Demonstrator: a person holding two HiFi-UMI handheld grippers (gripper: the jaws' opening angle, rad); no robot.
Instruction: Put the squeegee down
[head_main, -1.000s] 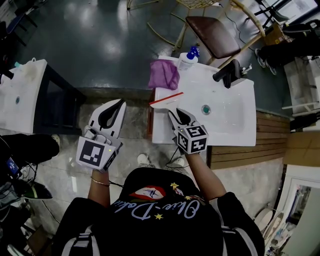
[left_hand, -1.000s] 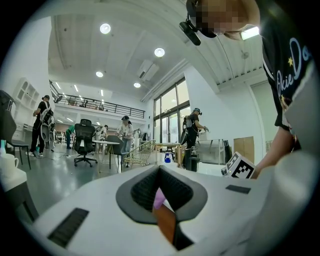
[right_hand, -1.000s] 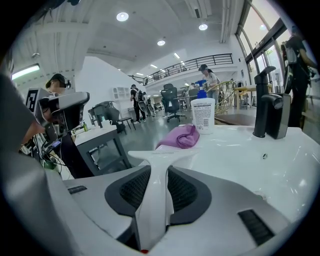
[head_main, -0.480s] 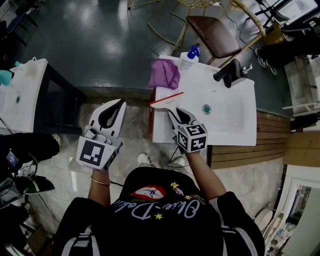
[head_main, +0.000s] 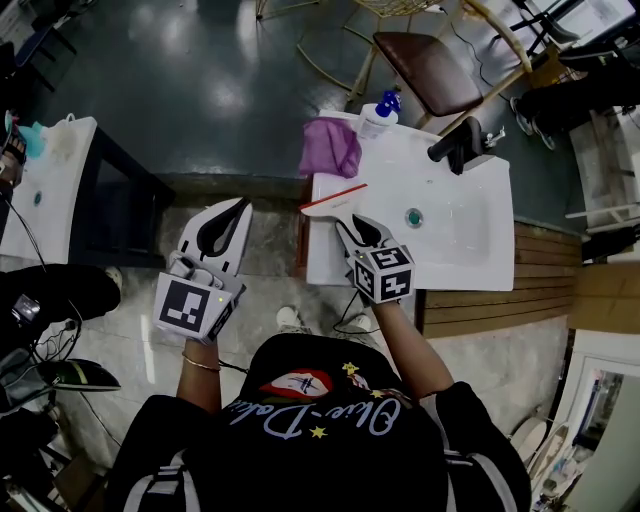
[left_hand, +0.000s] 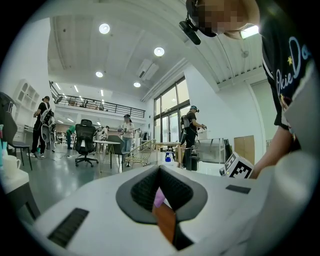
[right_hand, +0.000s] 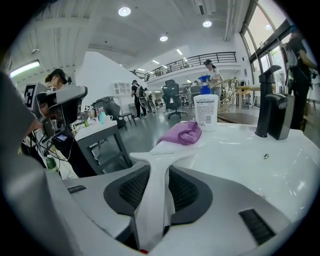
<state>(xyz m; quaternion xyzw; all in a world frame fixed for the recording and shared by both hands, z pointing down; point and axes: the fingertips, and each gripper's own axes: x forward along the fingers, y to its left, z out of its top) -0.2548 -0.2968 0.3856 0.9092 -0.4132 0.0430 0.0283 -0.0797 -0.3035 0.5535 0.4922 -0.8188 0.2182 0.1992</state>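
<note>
Right gripper (head_main: 352, 228): jaws opening, squeegee (head_main: 333, 198) handle still between your pads.
Squeegee axis: straight ahead of the jaws, blade at the washbasin (head_main: 460, 250) left edge.
Left gripper (head_main: 238, 208): closed, empty.

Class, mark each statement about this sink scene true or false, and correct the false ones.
1. A purple cloth lies on the rim of the sink. True.
2. The faucet is white. False: it is black.
3. The right hand-held gripper is empty. False: the handle of the squeegee is between its jaws, which are opening.
4. The left hand-held gripper is over the sink. False: it is beside the sink, over the floor.
5. A bottle with a blue cap stands by the cloth. True.
</note>
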